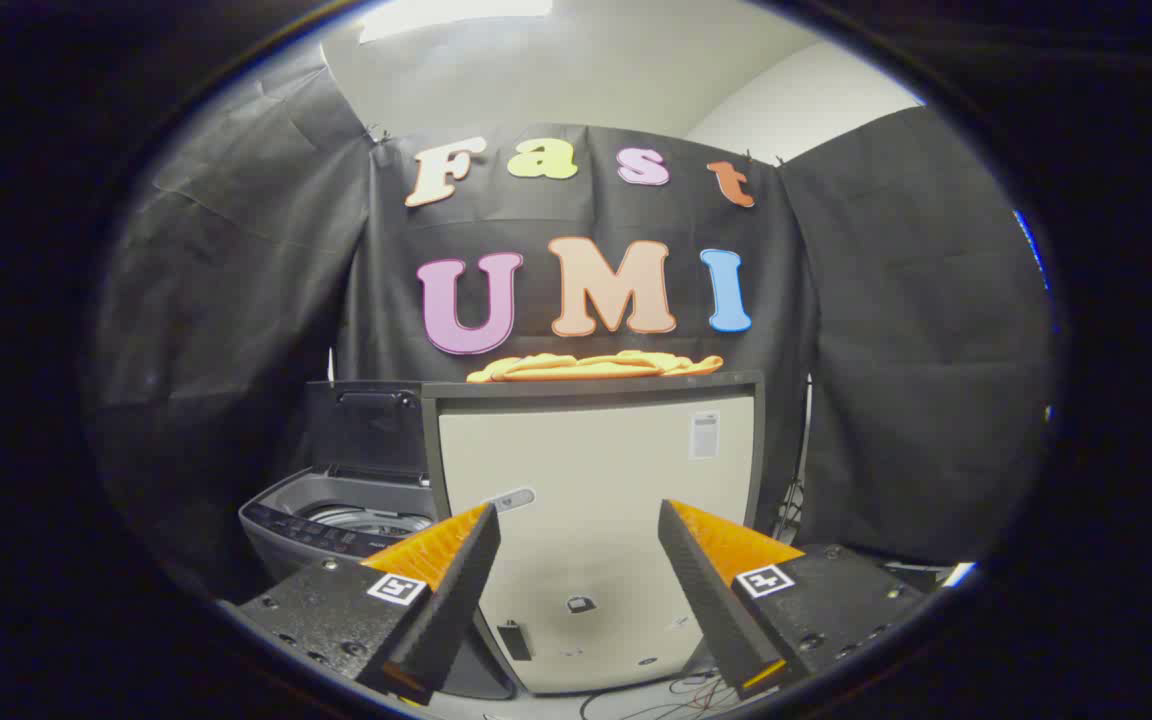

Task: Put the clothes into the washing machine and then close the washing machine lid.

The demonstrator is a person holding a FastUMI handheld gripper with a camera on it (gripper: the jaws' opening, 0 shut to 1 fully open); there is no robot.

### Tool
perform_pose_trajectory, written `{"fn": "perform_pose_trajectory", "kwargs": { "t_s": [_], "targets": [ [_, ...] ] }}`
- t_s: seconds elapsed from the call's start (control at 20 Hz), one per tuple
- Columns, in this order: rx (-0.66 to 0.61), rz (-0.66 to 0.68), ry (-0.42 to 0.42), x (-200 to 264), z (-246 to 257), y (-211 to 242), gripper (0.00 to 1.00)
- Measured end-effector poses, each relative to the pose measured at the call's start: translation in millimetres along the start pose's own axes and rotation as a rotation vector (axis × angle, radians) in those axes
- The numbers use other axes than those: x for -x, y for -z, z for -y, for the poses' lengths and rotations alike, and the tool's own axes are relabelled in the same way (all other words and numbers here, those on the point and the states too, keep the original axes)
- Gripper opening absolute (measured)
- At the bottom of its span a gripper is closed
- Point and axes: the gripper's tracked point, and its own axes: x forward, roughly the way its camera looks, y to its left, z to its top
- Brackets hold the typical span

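Note:
An orange-yellow garment (pixel 596 366) lies flat on top of a white cabinet (pixel 596 520), well beyond my fingers. To the cabinet's left stands a grey top-loading washing machine (pixel 336 525) with its dark lid (pixel 366 425) raised upright, and the metal drum (pixel 366 519) shows inside. My gripper (pixel 578 520) is open, held low in front of the cabinet's face, with nothing between its fingers. The left finger (pixel 456 575) partly covers the machine's front corner.
Black cloth walls close the booth behind and on both sides. Cables (pixel 676 695) lie on the floor at the cabinet's foot. A small label (pixel 704 435) sits on the upper right of the cabinet's front.

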Motion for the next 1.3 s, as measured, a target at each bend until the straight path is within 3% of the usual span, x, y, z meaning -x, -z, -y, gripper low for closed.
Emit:
{"fn": "perform_pose_trajectory", "kwargs": {
  "t_s": [0.9, 1.3],
  "targets": [
    [0.007, 0.045, -0.020, -4.1, -27.8, -49.4, 0.97],
    [0.034, -0.053, -0.025, -64.6, -30.2, -71.8, 0.97]
  ]
}}
